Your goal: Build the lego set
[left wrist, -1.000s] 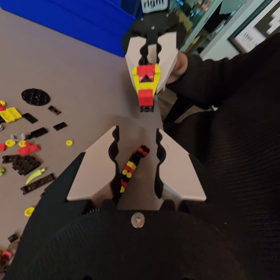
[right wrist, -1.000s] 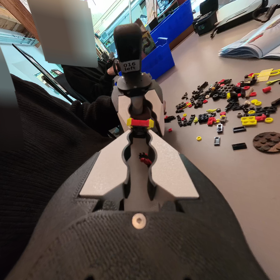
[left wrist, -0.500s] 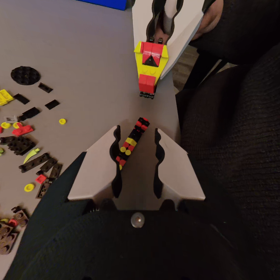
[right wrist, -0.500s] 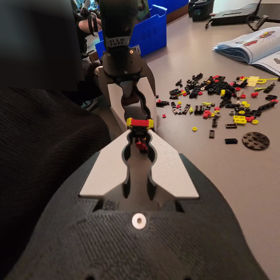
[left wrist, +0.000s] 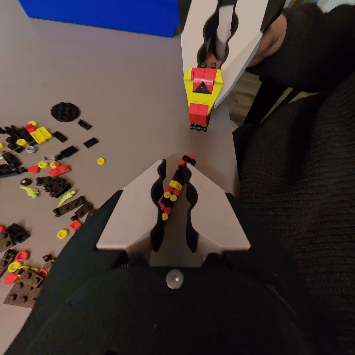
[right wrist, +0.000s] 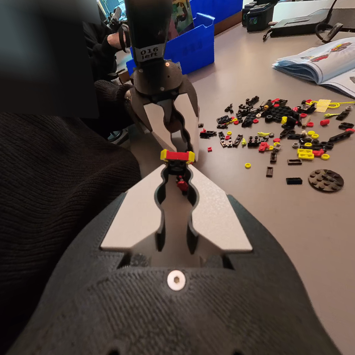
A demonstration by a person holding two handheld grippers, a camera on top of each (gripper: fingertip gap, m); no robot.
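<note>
Left gripper (left wrist: 173, 165) nearly closed, pinching a black-red-yellow strip (left wrist: 172, 190); right gripper (right wrist: 176, 169) clenched on the yellow-red build (right wrist: 177, 155) — loose bricks (right wrist: 278, 130) litter the grey table (right wrist: 249, 221) at right.

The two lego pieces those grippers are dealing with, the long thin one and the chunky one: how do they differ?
The long segmented strip is narrow, mostly black with red and yellow dots; the wedge-shaped assembly is broad, mostly yellow and red. The strip lies between the fingers of the left gripper, which have narrowed around it; whether they grip it is unclear. The wedge is clamped at its rear by the right gripper. Both share red, yellow and black bricks.
</note>
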